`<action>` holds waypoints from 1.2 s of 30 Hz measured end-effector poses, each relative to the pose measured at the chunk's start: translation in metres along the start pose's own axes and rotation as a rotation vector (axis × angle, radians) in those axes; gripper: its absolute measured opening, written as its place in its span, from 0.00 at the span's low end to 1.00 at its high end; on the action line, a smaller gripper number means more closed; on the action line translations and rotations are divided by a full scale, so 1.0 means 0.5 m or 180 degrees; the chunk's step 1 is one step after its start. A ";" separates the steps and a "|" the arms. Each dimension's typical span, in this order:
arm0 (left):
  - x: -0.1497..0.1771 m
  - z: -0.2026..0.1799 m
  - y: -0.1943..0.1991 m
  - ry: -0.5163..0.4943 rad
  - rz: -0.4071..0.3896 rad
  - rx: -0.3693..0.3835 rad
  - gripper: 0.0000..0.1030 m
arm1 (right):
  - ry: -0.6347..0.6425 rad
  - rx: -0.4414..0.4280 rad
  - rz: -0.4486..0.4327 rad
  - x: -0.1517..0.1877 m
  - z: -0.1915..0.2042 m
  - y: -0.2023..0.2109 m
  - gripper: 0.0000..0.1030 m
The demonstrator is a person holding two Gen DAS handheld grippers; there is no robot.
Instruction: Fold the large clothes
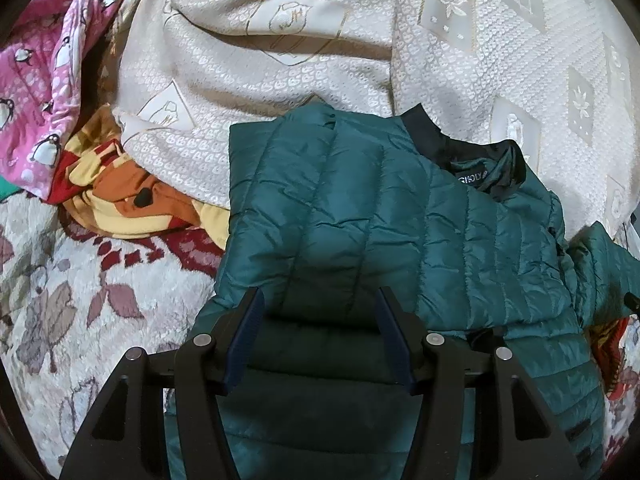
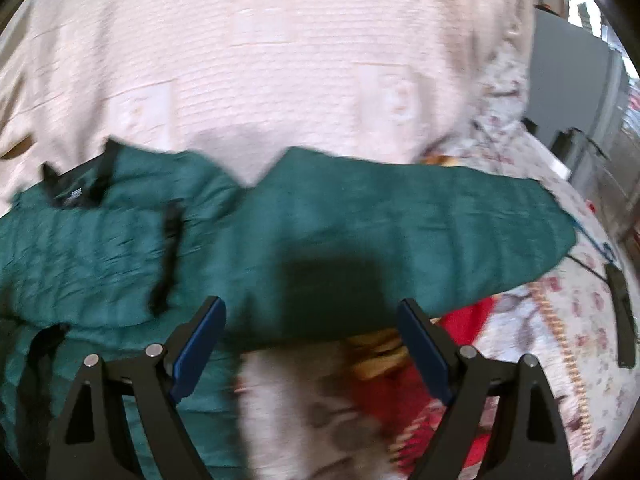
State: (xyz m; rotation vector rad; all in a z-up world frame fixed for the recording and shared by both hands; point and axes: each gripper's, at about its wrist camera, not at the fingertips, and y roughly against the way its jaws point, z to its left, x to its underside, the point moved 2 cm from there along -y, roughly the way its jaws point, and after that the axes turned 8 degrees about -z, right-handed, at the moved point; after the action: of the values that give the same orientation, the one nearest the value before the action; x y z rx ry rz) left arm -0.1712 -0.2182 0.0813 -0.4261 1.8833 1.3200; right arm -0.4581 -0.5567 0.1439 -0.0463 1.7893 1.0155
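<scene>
A teal quilted puffer jacket point(image 1: 400, 220) with a black collar point(image 1: 472, 148) lies on the bed, its left side folded over the body. My left gripper point(image 1: 320, 300) is open just above the jacket's lower part, holding nothing. In the blurred right wrist view the jacket's sleeve point(image 2: 420, 224) stretches out to the right, with the collar point(image 2: 76, 188) at the far left. My right gripper point(image 2: 312, 312) is open and empty, hovering over the sleeve's near edge.
A cream patterned bedspread point(image 1: 300, 60) lies bunched behind the jacket. Pink penguin-print cloth point(image 1: 48, 80) and an orange-yellow garment point(image 1: 132, 196) lie at the left. A floral blanket point(image 1: 60, 300) covers the bed. Red cloth point(image 2: 460, 336) shows under the sleeve. A dark remote-like object point(image 2: 622, 312) lies at right.
</scene>
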 end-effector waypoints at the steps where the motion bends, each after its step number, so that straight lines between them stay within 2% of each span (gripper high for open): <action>1: 0.001 0.001 -0.002 0.0013 0.0015 0.0005 0.38 | -0.0030 0.0093 -0.0011 -0.003 -0.026 -0.004 0.87; 7: 0.009 -0.002 -0.013 -0.0022 0.0071 -0.0015 0.38 | -0.0403 0.0616 -0.0046 -0.028 -0.204 -0.037 0.88; 13: 0.021 -0.005 -0.034 -0.0050 0.0163 -0.0040 0.38 | -0.1008 0.0869 0.0021 -0.043 -0.365 -0.081 0.89; 20: 0.021 -0.009 -0.041 -0.0071 0.0146 -0.0051 0.38 | -0.1488 0.0952 0.0077 -0.028 -0.456 -0.133 0.89; 24: 0.016 -0.002 -0.051 -0.0042 0.0174 -0.0081 0.38 | -0.1440 0.0929 -0.0074 -0.030 -0.464 -0.152 0.89; 25: 0.015 0.001 -0.054 -0.0032 0.0182 -0.0099 0.38 | -0.1383 0.0919 -0.0094 -0.029 -0.461 -0.155 0.81; 26: 0.014 0.004 -0.056 -0.0022 0.0186 -0.0111 0.38 | -0.1290 0.0903 -0.0111 -0.029 -0.454 -0.154 0.60; 27: 0.012 0.006 -0.058 -0.0008 0.0192 -0.0122 0.38 | -0.1248 0.0865 -0.0103 -0.031 -0.451 -0.154 0.43; 28: 0.009 0.010 -0.057 0.0011 0.0194 -0.0127 0.38 | -0.1218 0.0757 -0.0085 -0.030 -0.446 -0.150 0.21; 30: 0.004 0.015 -0.050 0.0036 0.0164 -0.0134 0.38 | -0.1221 0.0651 -0.0223 -0.039 -0.436 -0.127 0.16; 32: -0.004 0.020 -0.040 0.0063 0.0120 -0.0138 0.38 | -0.1218 0.0429 -0.0606 -0.050 -0.422 -0.072 0.15; 33: -0.009 0.023 -0.031 0.0083 0.0090 -0.0130 0.38 | -0.1218 0.0360 -0.0687 -0.054 -0.418 -0.056 0.15; 36: -0.024 0.025 -0.009 0.0087 0.0016 -0.0090 0.38 | -0.1278 -0.0072 -0.0901 -0.073 -0.386 0.007 0.15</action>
State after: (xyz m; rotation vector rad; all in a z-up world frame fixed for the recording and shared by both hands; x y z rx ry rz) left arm -0.1555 -0.2105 0.0856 -0.4563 1.8911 1.3519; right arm -0.5882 -0.6946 0.1961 -0.0996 1.3606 0.7775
